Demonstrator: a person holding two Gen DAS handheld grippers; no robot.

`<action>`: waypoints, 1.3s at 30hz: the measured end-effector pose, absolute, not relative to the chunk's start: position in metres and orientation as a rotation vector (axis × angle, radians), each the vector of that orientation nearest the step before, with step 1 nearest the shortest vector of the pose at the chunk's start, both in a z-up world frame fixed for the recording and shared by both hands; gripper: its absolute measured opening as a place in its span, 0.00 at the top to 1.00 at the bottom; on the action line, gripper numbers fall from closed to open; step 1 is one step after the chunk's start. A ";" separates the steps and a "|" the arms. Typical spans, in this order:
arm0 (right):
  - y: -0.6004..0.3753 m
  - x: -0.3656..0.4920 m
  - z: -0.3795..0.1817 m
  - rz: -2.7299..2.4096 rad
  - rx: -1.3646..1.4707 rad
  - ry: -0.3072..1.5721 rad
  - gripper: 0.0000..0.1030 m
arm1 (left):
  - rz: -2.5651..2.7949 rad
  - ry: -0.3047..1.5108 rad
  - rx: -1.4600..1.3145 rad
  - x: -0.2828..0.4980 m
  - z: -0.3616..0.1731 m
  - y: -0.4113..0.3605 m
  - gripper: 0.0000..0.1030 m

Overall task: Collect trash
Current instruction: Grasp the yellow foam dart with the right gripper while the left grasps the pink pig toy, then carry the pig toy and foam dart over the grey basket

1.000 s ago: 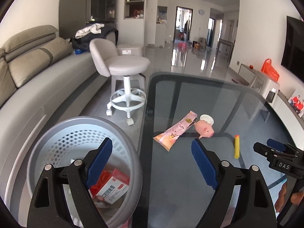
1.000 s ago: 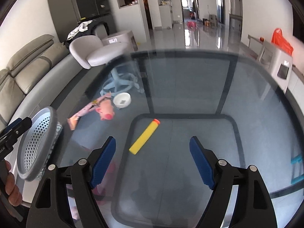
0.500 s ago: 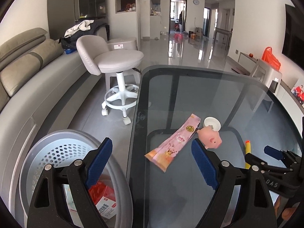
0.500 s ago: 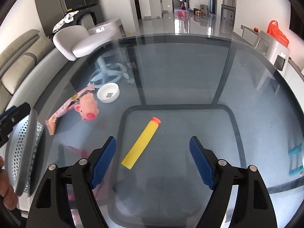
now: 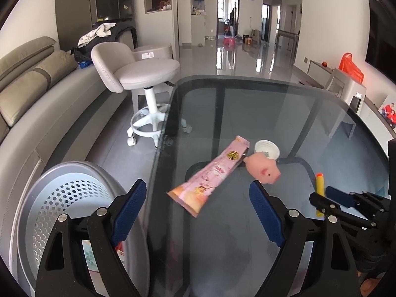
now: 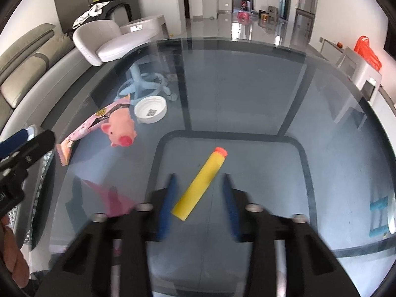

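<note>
A pink snack wrapper (image 5: 212, 173), a pink toy pig (image 5: 263, 170), a white round lid (image 5: 267, 149) and a yellow foam dart with an orange tip (image 6: 200, 183) lie on the glass table (image 5: 247, 104). My left gripper (image 5: 198, 212) is open and empty, just short of the wrapper, over the table's left edge. My right gripper (image 6: 199, 203) is open but narrowed, its blurred jaws on either side of the dart's near end. A grey perforated bin (image 5: 57, 210) stands left of the table, with packaging inside.
A grey swivel stool (image 5: 143, 74) stands beyond the table's left corner. A grey sofa (image 5: 29, 91) runs along the left. A white cabinet with an orange bag (image 5: 351, 66) is at the right. A blue item (image 6: 378, 212) shows at the table's right edge.
My right gripper has moved forward and down to the yellow dart and its jaws have narrowed around it. My left gripper has shifted from the bin towards the wrapper, staying open.
</note>
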State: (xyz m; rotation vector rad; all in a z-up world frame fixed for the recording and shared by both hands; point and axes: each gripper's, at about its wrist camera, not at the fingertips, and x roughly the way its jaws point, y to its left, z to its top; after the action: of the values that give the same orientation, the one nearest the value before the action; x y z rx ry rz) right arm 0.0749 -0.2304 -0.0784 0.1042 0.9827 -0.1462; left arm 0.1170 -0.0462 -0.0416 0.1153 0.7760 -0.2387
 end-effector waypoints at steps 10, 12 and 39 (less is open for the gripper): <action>-0.249 0.069 -0.061 -0.112 0.186 0.948 0.88 | -0.259 0.797 0.112 0.121 -0.049 -0.080 0.19; -0.255 0.067 -0.057 -0.115 0.205 0.938 0.88 | -0.266 0.806 0.110 0.123 -0.052 -0.087 0.19; -0.287 0.068 -0.040 -0.075 0.327 0.924 0.88 | -0.326 0.900 0.105 0.138 -0.081 -0.125 0.68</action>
State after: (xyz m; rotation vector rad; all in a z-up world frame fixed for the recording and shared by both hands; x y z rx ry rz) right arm 0.0679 -0.2871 -0.0396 0.3274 0.9236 -0.0751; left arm 0.1382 -0.1254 -0.0810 0.1050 0.9004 -0.3261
